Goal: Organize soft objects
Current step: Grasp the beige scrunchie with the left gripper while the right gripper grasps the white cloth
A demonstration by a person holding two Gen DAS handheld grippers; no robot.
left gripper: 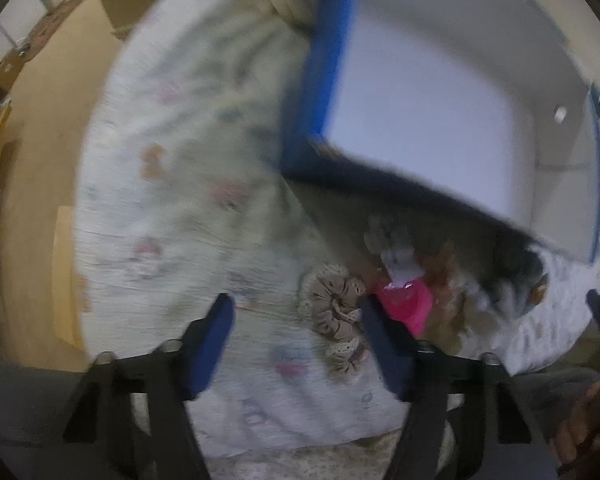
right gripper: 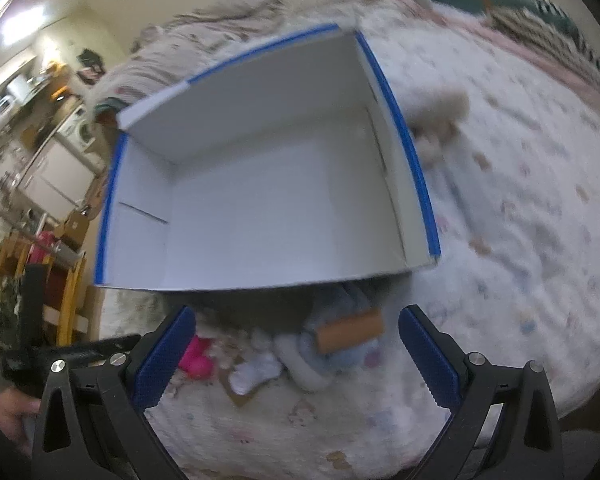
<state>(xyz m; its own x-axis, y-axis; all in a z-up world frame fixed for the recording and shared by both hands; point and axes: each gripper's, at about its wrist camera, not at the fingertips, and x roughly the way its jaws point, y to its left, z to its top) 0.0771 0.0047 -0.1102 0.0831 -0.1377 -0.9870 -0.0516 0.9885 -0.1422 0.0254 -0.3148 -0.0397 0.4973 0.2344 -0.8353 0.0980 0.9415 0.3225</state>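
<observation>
left tongs (left gripper: 296,332) wide apart, empty | right tongs (right gripper: 296,344) wide apart, empty

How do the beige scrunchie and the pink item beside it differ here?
The scrunchie is beige, ruffled and lace-edged; the pink item is bright magenta and smooth. The scrunchie lies fully exposed; the pink item is partly covered by a white cloth. Both lie on the printed bedspread before the box.
</observation>
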